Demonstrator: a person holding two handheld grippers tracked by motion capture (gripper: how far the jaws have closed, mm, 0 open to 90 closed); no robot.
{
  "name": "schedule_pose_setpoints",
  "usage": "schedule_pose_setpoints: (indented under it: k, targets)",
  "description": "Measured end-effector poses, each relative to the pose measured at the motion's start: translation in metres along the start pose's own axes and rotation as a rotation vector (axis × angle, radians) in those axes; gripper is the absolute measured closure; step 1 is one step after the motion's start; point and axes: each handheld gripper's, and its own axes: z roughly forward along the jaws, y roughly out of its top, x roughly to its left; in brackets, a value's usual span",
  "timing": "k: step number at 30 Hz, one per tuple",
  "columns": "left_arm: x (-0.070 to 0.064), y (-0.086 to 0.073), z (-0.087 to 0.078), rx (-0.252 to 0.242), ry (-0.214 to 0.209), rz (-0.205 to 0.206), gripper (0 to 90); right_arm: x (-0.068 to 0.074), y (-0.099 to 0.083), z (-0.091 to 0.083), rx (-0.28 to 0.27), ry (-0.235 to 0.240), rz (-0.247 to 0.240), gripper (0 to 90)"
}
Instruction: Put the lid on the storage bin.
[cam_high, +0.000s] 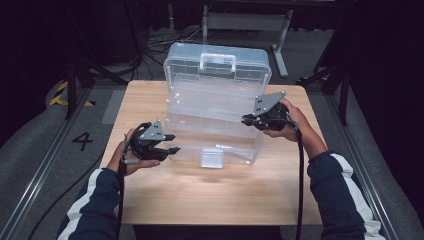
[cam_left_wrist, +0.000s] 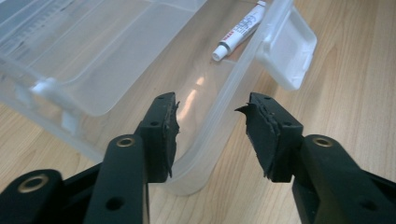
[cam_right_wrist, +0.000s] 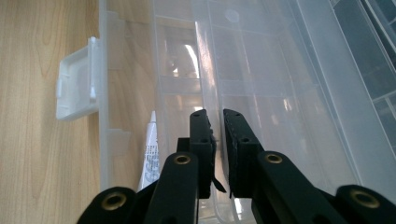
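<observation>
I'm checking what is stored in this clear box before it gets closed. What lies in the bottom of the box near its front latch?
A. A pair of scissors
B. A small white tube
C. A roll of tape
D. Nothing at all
B: the left gripper view shows a small white tube with printed lettering lying inside the clear box, close to the front latch.

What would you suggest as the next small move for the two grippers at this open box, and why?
Probably close the left gripper on the box corner to steady it. Its jaws stand open astride the front rim, gripping nothing, while the right gripper looks pinched on the inner tray edge. The tube lies on the box floor beneath, so holding the box seems wise before the tray moves.
</observation>
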Motion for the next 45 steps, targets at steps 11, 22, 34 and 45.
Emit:
schedule_pose_setpoints:
  k: [11, 22, 34, 45]
  targets:
    - [0.016, -0.007, -0.013, -0.034, 0.065, -0.063, 57.6, 0.000, -0.002, 0.000, -0.013, -0.013, 0.010, 82.8]
    - [0.044, -0.008, -0.025, -0.075, 0.192, -0.151, 61.0, 0.002, -0.003, 0.000, -0.018, -0.021, 0.013, 82.4]
    - [0.078, 0.006, -0.027, -0.192, 0.235, -0.260, 71.8, 0.003, -0.004, -0.001, -0.022, -0.026, 0.015, 82.2]
    - [0.101, 0.035, -0.032, -0.261, 0.223, -0.260, 86.9, 0.004, -0.004, 0.000, -0.018, -0.029, 0.012, 82.0]
